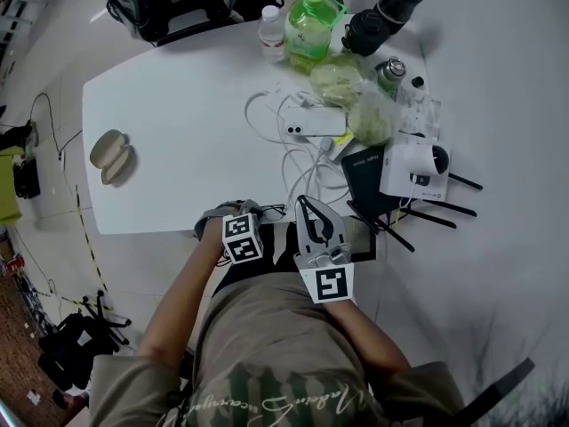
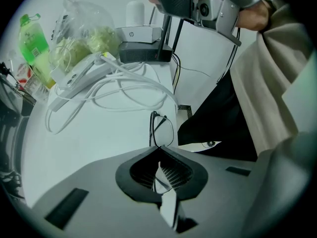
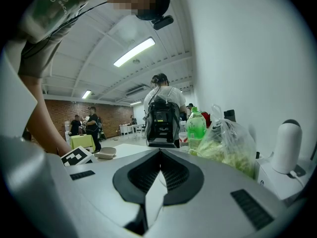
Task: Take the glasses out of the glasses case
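The left tool [image 2: 158, 151] is pinching the glasses [image 2: 161, 129] over the desk [image 1: 178, 105], clear of the open case [image 1: 111, 156], while the right tool [image 3: 159, 151] is idling closed and empty.

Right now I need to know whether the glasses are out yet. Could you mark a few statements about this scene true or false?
1. The glasses case lies open on the table. True.
2. The glasses sit inside the case. False: they stand at the left gripper, whose jaws are closed on them, near the table edge.
3. The right gripper grips a bottle. False: its jaws are together on nothing.
4. A green bottle stands at the table's far side. True.
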Action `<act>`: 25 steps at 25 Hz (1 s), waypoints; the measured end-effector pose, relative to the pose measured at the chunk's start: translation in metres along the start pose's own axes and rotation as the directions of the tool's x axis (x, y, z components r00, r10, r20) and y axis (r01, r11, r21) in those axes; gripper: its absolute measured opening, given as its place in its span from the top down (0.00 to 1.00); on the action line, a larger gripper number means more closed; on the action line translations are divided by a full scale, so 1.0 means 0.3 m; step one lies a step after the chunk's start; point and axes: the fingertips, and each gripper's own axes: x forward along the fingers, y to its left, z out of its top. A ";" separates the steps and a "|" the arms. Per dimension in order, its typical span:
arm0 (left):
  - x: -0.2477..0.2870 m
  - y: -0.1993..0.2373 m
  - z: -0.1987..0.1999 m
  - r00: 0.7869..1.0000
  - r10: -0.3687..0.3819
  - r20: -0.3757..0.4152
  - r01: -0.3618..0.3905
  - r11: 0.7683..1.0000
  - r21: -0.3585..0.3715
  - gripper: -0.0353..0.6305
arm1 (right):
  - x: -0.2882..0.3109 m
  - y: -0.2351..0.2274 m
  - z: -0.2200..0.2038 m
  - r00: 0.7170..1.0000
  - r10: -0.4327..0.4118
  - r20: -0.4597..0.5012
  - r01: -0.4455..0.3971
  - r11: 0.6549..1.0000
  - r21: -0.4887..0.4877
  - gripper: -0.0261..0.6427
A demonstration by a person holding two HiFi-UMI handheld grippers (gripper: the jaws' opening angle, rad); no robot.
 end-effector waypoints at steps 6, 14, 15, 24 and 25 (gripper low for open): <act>0.002 0.002 0.008 1.000 -0.001 0.009 0.000 0.999 0.033 0.92 | -0.008 0.015 0.004 1.000 -0.014 0.007 0.014 1.000 -0.019 0.94; -0.009 -0.001 0.014 1.000 0.005 0.008 -0.005 0.998 0.061 0.91 | -0.007 0.043 0.004 1.000 -0.007 0.009 0.007 1.000 -0.014 0.94; -0.012 -0.001 0.014 1.000 0.003 0.010 -0.004 0.998 0.062 0.90 | -0.005 0.046 0.006 1.000 -0.005 0.011 0.005 1.000 -0.014 0.94; -0.038 0.005 0.014 0.999 0.013 0.048 -0.015 0.999 0.040 0.86 | 0.008 0.045 -0.001 1.000 -0.012 -0.001 0.012 1.000 -0.021 0.94; -0.044 0.006 0.015 0.999 0.016 0.051 -0.017 0.999 0.039 0.86 | 0.010 0.045 0.002 1.000 -0.013 0.001 0.013 1.000 -0.024 0.94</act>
